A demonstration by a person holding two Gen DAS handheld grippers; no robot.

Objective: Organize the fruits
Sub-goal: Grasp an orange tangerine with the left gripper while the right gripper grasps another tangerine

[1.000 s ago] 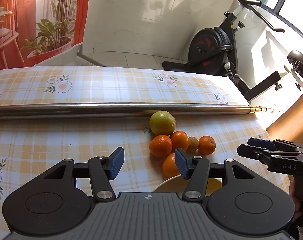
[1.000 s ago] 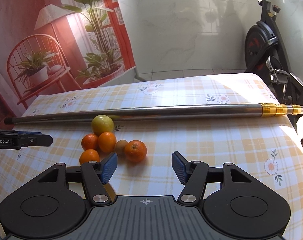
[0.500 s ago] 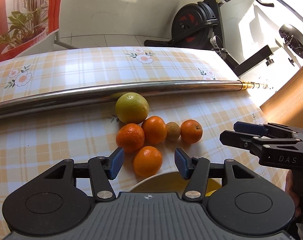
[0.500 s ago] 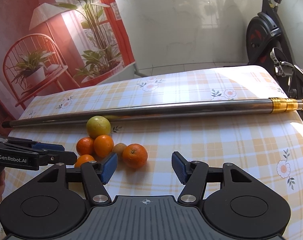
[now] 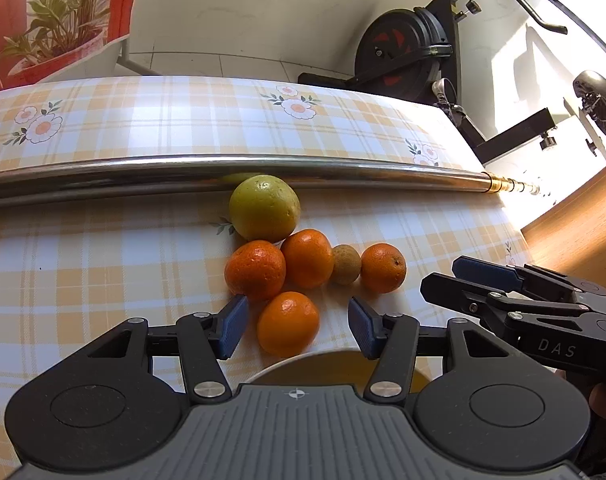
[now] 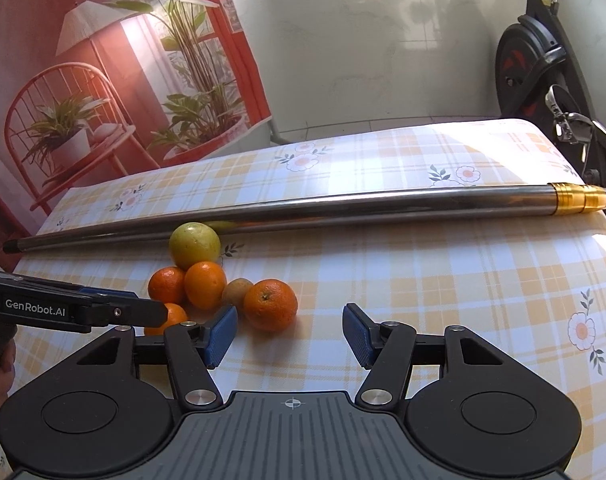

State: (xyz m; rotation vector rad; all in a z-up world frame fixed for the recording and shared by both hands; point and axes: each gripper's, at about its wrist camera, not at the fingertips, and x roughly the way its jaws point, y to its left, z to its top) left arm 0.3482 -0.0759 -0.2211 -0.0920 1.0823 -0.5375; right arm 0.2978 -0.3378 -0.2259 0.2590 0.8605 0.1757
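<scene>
White letters "DAS" stand on the black plastic right gripper (image 5: 459,280) at the left wrist view's lower right. "GenRobot.AI" stands in white on the black left gripper (image 6: 159,312), at the right wrist view's left edge.

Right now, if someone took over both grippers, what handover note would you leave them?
Left gripper: open, nothing gripped, the nearest orange lies between its fingers, untouched.
Right gripper: open, empty, beside the rightmost orange.
Fruit: four oranges, a green citrus and a small brown fruit clustered on the tablecloth, in front of the metal pole. A yellow bowl sits just below the left gripper.
Done: nothing moved into the bowl as far as visible.
Left: pick and sort every fruit.
</scene>
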